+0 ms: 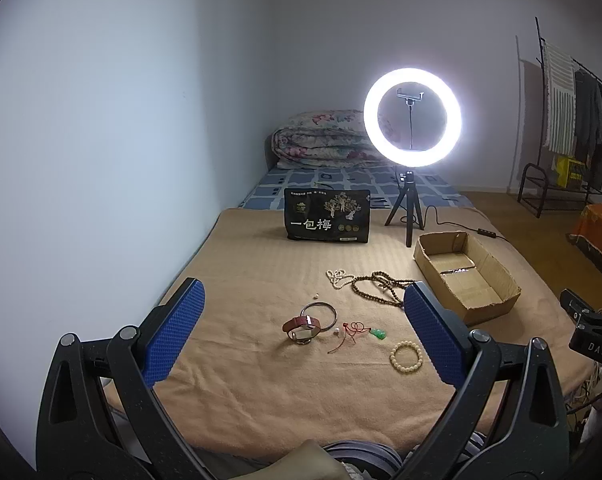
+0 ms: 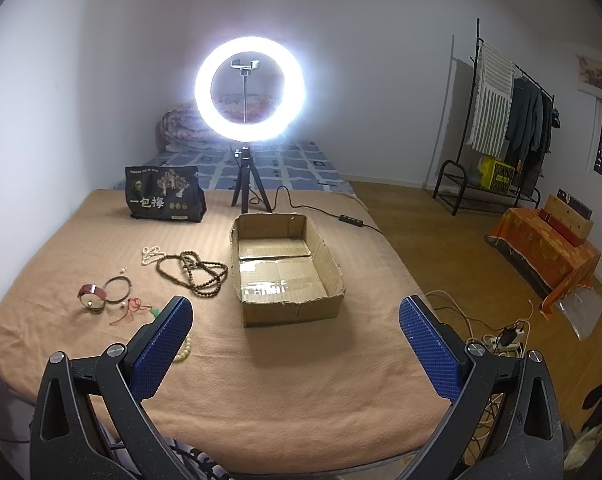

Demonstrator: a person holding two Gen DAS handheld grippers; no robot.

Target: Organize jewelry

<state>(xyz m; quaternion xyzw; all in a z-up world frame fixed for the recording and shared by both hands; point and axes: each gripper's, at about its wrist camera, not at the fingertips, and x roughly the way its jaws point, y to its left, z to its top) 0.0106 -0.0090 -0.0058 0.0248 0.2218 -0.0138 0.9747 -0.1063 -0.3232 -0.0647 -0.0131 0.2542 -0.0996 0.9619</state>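
We hold the left tongs (image 1: pixel 301 328) spread wide above the near edge of a bed covered with a tan blanket (image 1: pixel 261 380), their blue ribbed pads pinching nothing. The right tongs (image 2: pixel 295 338) are spread just as wide and are empty too, hanging over the blanket in front of an open cardboard box (image 2: pixel 291 304).

The jewelry lies loose on the blanket, left of the box. Nearest the box we see a long strand of brown wooden beads (image 2: pixel 193 270) in tangled loops, with a smaller string of pale beads (image 2: pixel 151 254) touching its far left side. Closer to us sits a red-strapped watch (image 1: pixel 301 326), and a thin metal bangle (image 1: pixel 323 314) rests against it. Just right of the watch lies a red cord with a green pendant (image 1: pixel 377 334), and beside that, nearer our edge, a cream bead bracelet (image 1: pixel 406 357). One or two tiny pale beads lie apart near the bangle; they are too small for us to tell more.

The box holds nothing that we can see; its floor shows shiny tape.

At the far side of the blanket a black snack bag (image 1: pixel 327 220) stands upright, and a lit ring light (image 1: pixel 412 117) on a small tripod stands between bag and box. Behind them lies a folded floral quilt (image 1: pixel 321 140).
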